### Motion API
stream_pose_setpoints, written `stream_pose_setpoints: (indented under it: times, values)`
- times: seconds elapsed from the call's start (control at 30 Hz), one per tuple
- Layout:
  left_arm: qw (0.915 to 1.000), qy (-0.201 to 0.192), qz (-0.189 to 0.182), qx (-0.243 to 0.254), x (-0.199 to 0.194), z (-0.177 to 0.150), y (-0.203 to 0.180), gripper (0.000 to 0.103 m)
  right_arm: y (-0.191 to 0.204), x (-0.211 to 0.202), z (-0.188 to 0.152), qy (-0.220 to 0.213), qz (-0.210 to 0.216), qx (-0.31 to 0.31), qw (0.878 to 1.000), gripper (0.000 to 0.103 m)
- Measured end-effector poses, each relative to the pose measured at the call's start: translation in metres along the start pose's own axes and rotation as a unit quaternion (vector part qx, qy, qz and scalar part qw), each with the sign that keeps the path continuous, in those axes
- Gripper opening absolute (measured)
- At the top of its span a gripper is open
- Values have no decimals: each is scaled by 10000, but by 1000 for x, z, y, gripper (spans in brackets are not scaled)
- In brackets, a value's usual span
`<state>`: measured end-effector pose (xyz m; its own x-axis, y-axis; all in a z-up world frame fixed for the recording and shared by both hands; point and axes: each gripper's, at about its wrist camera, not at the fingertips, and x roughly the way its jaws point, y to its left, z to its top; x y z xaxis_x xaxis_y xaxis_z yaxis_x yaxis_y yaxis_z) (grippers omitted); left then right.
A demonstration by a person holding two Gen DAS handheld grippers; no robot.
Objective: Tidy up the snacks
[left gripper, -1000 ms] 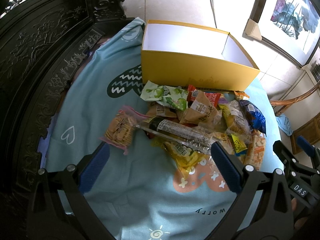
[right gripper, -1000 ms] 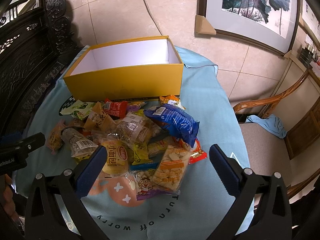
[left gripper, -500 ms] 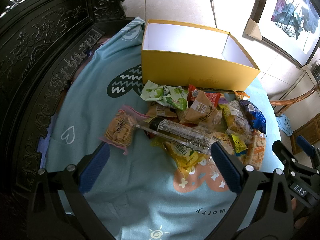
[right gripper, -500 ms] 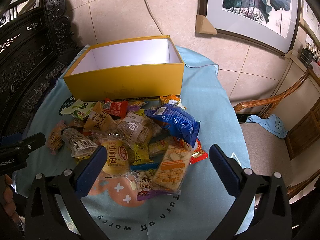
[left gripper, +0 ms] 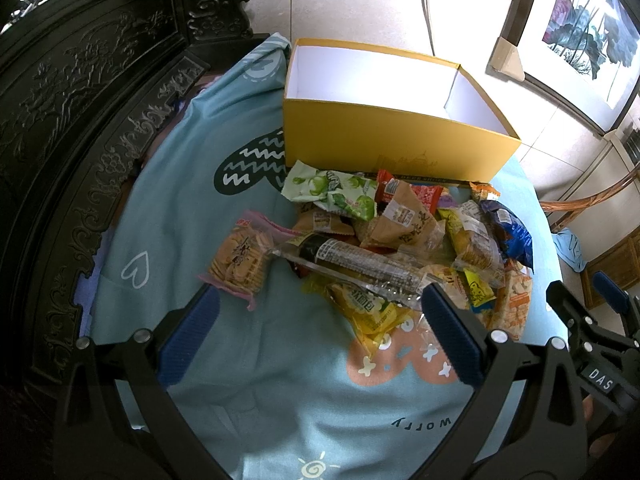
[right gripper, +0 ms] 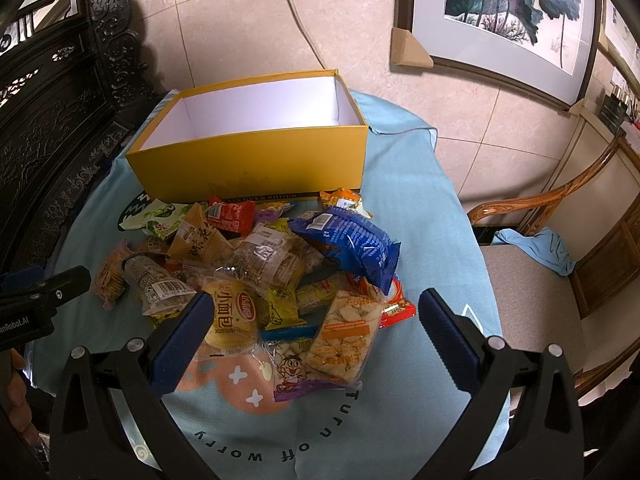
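A pile of snack packets [left gripper: 400, 248] [right gripper: 272, 276] lies on a round table under a light blue cloth [left gripper: 224, 208]. Behind the pile stands an open yellow box [left gripper: 384, 140] [right gripper: 256, 160], white inside with nothing in it. A cracker pack [left gripper: 240, 260] lies apart at the pile's left; a blue bag [right gripper: 348, 244] tops its right side. My left gripper [left gripper: 316, 332] hovers open before the pile's left part. My right gripper [right gripper: 312, 332] is open above an orange cracker pack [right gripper: 348, 340] and a yellow bread pack [right gripper: 232, 316]. Neither holds anything.
Dark carved wooden furniture [left gripper: 80, 128] curves round the table's left side. A wooden chair [right gripper: 532, 280] with a blue rag [right gripper: 536, 248] stands to the right. A framed painting [right gripper: 500, 20] leans on the tiled wall, and a cable [right gripper: 300, 20] hangs behind the box.
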<state>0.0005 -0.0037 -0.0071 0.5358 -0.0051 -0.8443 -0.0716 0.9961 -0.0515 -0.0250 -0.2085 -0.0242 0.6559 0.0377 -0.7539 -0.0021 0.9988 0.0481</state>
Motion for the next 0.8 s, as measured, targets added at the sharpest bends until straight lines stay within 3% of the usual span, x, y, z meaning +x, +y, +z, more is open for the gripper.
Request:
stream_pose_setpoints:
  times: [0.23, 0.53, 0.8]
  values:
    - [10000, 9, 33, 73, 14, -6, 8, 101, -3, 9, -3, -51, -151, -94, 9998, 102]
    - [9985, 384, -219, 325, 43, -7, 2, 101, -11, 36, -10, 225, 130, -227, 9994, 102]
    - [9912, 1131, -521, -442, 76, 17, -2, 101, -33, 45, 3, 273, 269, -165, 9991, 102]
